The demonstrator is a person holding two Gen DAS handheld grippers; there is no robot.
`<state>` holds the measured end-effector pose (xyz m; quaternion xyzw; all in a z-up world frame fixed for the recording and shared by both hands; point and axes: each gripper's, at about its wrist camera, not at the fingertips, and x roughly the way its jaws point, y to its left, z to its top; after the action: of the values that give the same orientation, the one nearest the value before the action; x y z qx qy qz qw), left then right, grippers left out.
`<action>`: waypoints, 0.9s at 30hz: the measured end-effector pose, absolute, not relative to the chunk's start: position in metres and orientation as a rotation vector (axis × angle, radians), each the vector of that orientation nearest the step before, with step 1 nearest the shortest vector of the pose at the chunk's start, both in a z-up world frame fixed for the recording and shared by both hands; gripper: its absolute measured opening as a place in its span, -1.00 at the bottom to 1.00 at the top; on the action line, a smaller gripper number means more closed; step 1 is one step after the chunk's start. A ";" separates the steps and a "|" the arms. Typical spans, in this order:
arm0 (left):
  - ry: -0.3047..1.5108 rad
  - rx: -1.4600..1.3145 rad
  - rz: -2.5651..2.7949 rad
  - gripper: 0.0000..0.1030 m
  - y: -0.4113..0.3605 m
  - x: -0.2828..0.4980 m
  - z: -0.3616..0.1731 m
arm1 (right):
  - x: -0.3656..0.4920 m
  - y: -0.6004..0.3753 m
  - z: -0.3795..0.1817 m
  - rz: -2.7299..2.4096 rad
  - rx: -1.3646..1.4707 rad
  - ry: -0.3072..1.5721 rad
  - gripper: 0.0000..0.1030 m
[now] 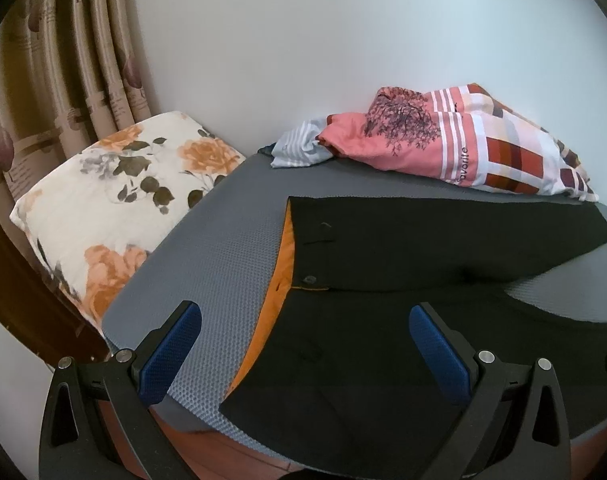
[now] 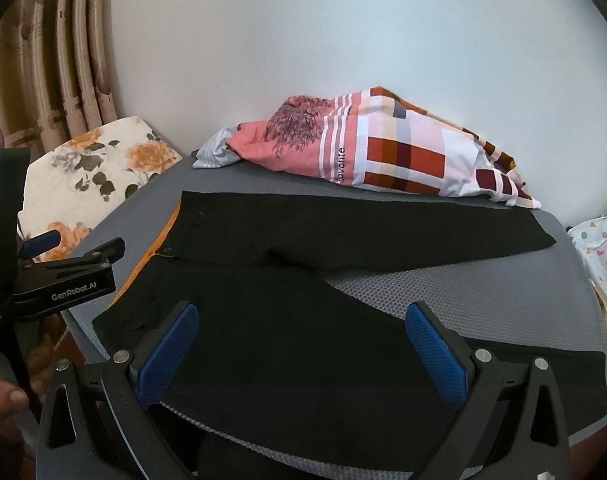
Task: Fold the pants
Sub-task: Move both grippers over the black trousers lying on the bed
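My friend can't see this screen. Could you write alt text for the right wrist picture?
Black pants lie spread flat, legs apart, on a grey mat, seen between the open right gripper. Behind lie a patterned bundle and a floral pillow; the left gripper shows at the left edge.

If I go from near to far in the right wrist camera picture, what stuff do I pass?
Right gripper with blue pads → black pants spread flat → grey textured mat → pink and red checked bedding bundle → white wall.
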<state>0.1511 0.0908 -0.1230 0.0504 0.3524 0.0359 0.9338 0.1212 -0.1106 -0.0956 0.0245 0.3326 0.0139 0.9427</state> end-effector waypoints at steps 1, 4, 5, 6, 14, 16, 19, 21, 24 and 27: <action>0.722 0.104 0.076 1.00 0.091 0.153 -0.125 | 0.123 -0.110 -0.097 0.031 0.050 0.682 1.00; 0.729 0.108 0.077 1.00 0.092 0.161 -0.129 | 0.128 -0.109 -0.101 0.034 0.050 0.696 1.00; 0.731 0.109 0.078 1.00 0.093 0.163 -0.131 | 0.131 -0.109 -0.103 0.035 0.052 0.701 1.00; 0.733 0.110 0.077 1.00 0.092 0.165 -0.132 | 0.133 -0.110 -0.104 0.034 0.054 0.705 1.00; 0.777 0.121 0.061 1.00 0.104 0.198 -0.150 | 0.148 -0.111 -0.114 0.035 0.062 0.731 1.00; 0.791 0.108 0.044 1.00 0.115 0.213 -0.156 | 0.151 -0.109 -0.120 0.035 0.061 0.746 1.00; 0.769 0.100 -0.018 1.00 0.138 0.239 -0.162 | 0.156 -0.109 -0.128 0.034 0.065 0.767 1.00; 0.760 0.133 -0.060 1.00 0.147 0.259 -0.167 | 0.160 -0.110 -0.132 0.034 0.070 0.780 1.00; 0.805 0.146 -0.149 1.00 0.160 0.302 -0.182 | 0.167 -0.111 -0.141 0.031 0.076 0.804 1.00; 0.842 0.146 -0.242 0.85 0.167 0.346 -0.196 | 0.174 -0.110 -0.151 0.027 0.078 0.830 1.00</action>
<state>0.3458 0.1666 -0.1958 0.0707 0.4074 -0.1171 0.9030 0.1744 -0.1098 -0.1506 0.0377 0.4033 0.0129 0.9142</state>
